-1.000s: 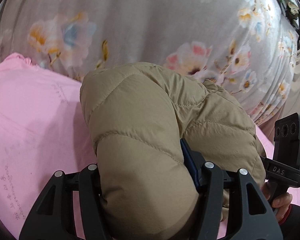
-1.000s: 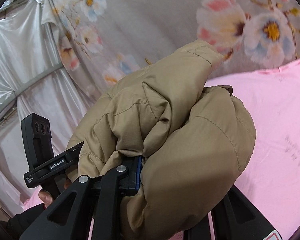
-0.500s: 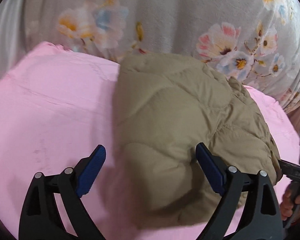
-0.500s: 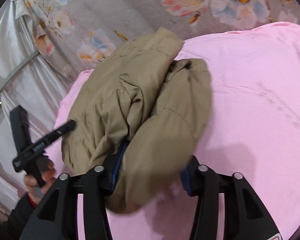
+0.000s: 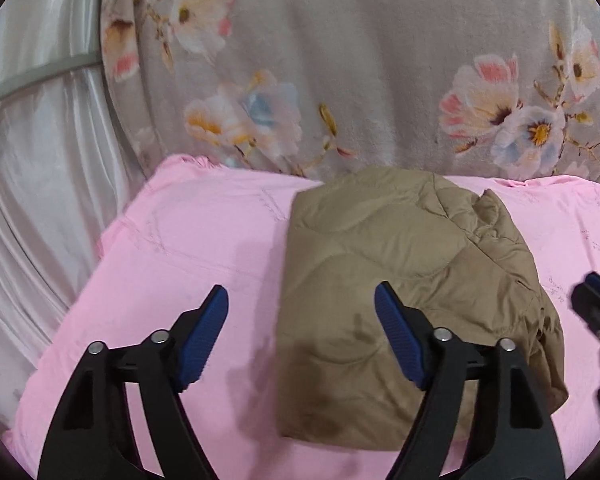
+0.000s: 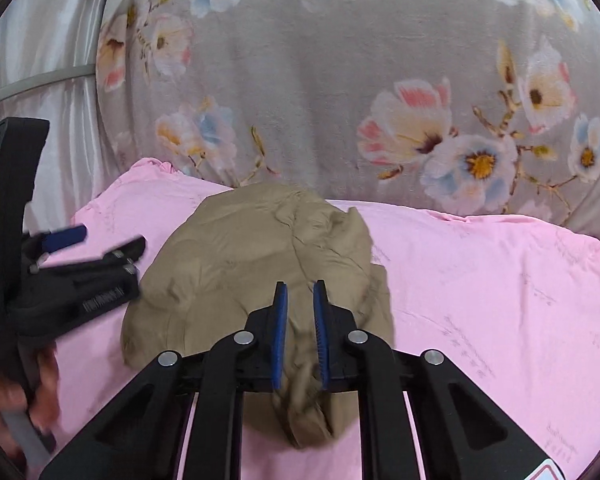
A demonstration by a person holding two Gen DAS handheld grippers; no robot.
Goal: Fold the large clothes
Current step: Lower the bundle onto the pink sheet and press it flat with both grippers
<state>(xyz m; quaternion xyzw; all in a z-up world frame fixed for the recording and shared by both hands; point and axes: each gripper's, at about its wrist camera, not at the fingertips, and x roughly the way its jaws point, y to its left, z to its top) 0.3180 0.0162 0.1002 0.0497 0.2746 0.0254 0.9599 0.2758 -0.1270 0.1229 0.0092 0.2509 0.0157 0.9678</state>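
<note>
I see folded tan puffer jacket (image 5: 404,280) on pink sheet (image 5: 188,248); my left tool (image 5: 300,340) wide, closing, empty; right tool (image 6: 300,332) nearly closed, closing, empty, both near jacket.

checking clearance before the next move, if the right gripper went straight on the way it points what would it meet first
Most likely the folded tan jacket, lying right ahead of the closing right gripper on the pink sheet; depth is unclear.

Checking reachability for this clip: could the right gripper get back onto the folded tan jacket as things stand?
Probably yes. The right gripper hangs just above the tan jacket on the pink sheet, nothing between them. Its fingers are closing on nothing, so they would need to reopen first.
</note>
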